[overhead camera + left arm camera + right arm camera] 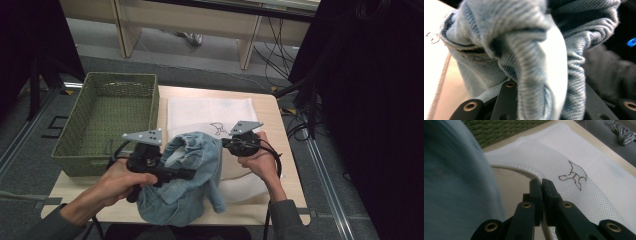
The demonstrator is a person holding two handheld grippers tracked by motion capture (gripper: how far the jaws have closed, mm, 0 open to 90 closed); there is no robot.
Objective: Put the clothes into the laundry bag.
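A light-blue denim garment [186, 187] hangs bunched over the table's front, and my left gripper [189, 173] is shut on its folds. In the left gripper view the denim [524, 50] drapes between the black jaws of that gripper [544, 100]. A white mesh bag [210, 112] with a small brown animal outline lies flat behind it. My right gripper [226, 143] is shut on the bag's rim and lifts it beside the denim. In the right gripper view the closed jaws of the right gripper [541, 185] pinch the white rim of the mesh bag [536, 152], with the denim [454, 185] close at the left.
A green woven basket [107, 117], nothing inside, stands on the table's left half. The wooden table [280, 197] ends just right of the bag. Cables and dark equipment lie on the floor to the right, and desk legs stand beyond the far edge.
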